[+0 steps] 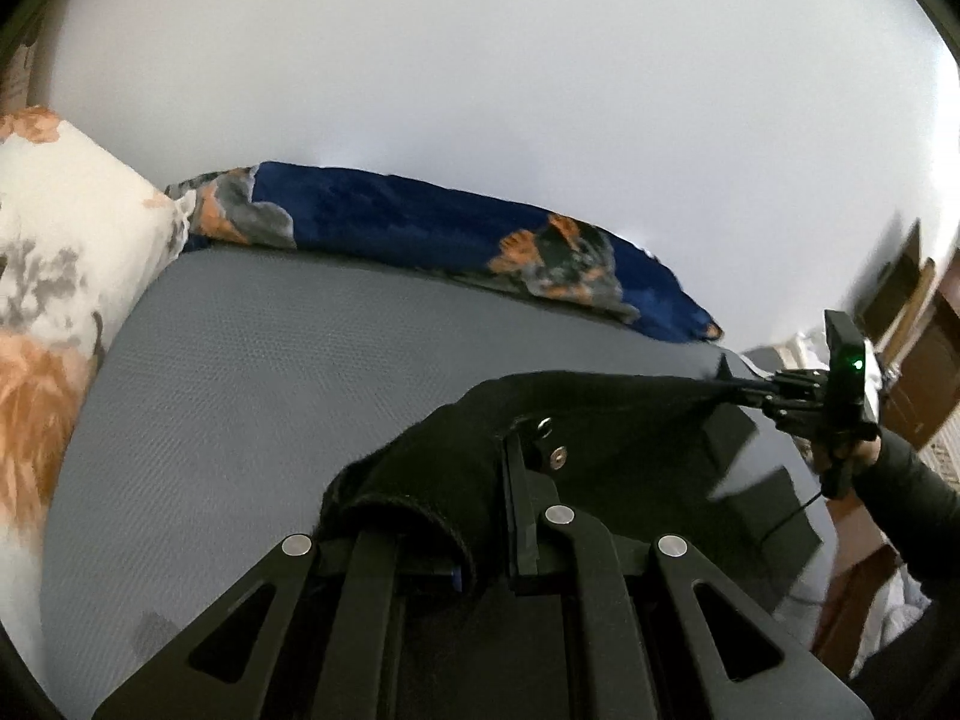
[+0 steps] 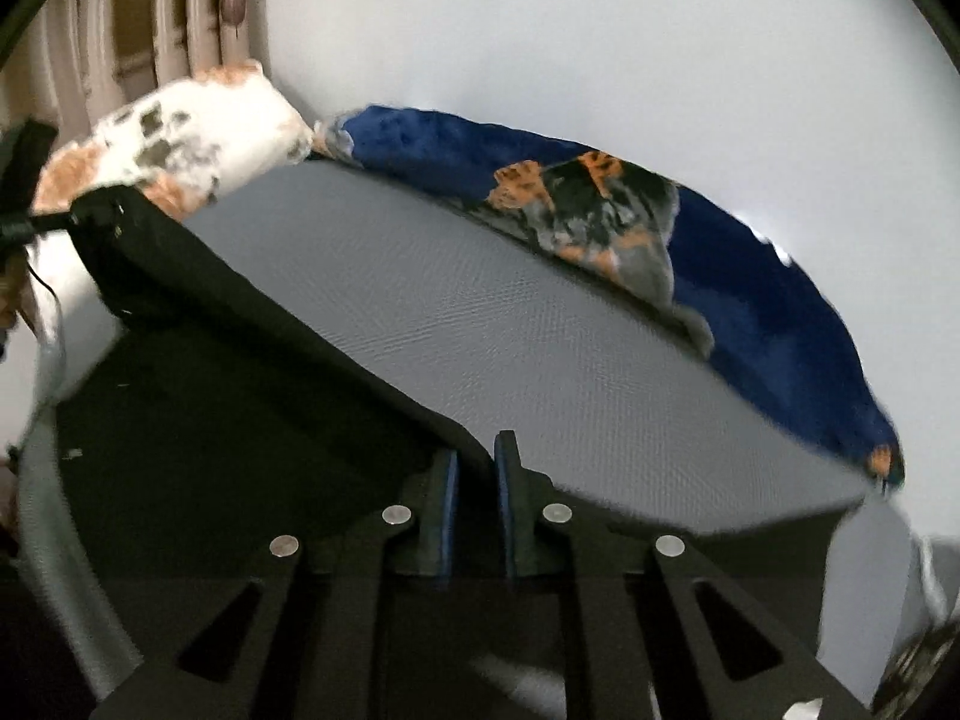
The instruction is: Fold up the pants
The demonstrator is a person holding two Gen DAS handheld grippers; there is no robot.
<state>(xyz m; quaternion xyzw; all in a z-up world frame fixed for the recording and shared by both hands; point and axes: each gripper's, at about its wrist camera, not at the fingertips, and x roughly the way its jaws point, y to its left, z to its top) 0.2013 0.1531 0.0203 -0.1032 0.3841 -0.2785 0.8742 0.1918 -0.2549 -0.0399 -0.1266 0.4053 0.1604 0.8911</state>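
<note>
One pair of black pants (image 2: 240,372) hangs stretched over the grey bed (image 2: 540,330), both grippers' fingers, left gripper (image 1: 480,480) and right gripper (image 2: 477,474), clamped on its edge; one blue blanket (image 2: 750,276), one pillow (image 1: 54,252) beyond.

Left gripper (image 1: 480,480): matte black linkage arms showing triangular cut-outs, round silver pivot pins gleaming at each joint, two small silver screws sitting near one fingertip, a sliver of blue pad showing low between the fingers.

Right gripper (image 2: 476,468): matching black frame wearing four silver pins and triangular cut-outs; fingers (image 2: 507,480) carrying blue pads on their inner faces. In the left wrist view its body is showing a green light glowing, a thin black cable trailing below.

Right hand (image 1: 864,450): bare skin showing, dark sleeve (image 1: 912,480) covering the forearm.
</note>
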